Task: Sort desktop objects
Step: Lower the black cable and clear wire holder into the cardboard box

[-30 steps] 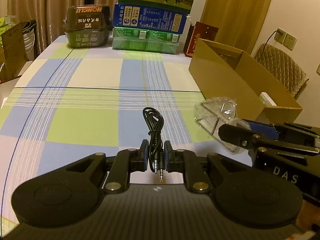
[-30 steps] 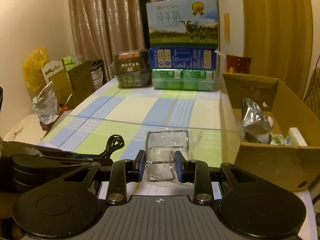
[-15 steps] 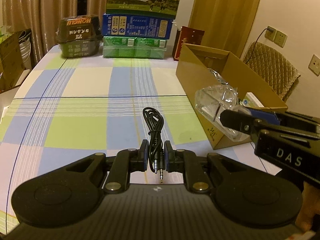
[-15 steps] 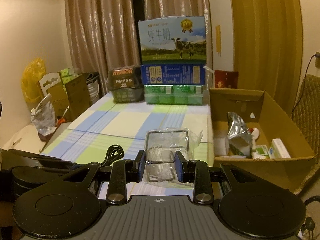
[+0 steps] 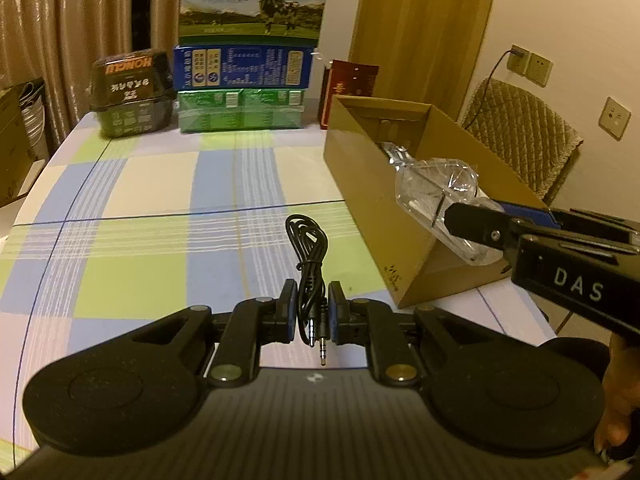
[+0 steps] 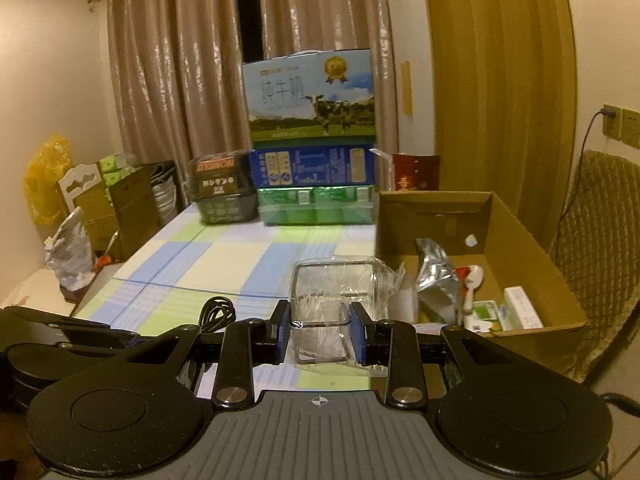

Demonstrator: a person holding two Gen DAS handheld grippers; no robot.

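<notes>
My left gripper (image 5: 313,312) is shut on a coiled black audio cable (image 5: 309,248), held above the checked tablecloth (image 5: 160,208); its jack plugs hang between the fingers. The cable also shows in the right wrist view (image 6: 216,309). My right gripper (image 6: 320,331) is shut on a clear plastic packet with a wire frame (image 6: 336,296), held in the air at the near left corner of the open cardboard box (image 6: 532,264). In the left wrist view the packet (image 5: 436,188) hangs over the box (image 5: 372,200).
The box holds a silver foil bag (image 6: 436,276), small cartons (image 6: 520,308) and other bits. Stacked milk cartons (image 5: 248,60) and a dark tub (image 5: 128,92) stand at the table's far end. A chair (image 5: 520,132) stands beyond the box.
Both grippers have risen and moved toward the box with their loads. The clear packet has gone from beside the box to over its near corner.
</notes>
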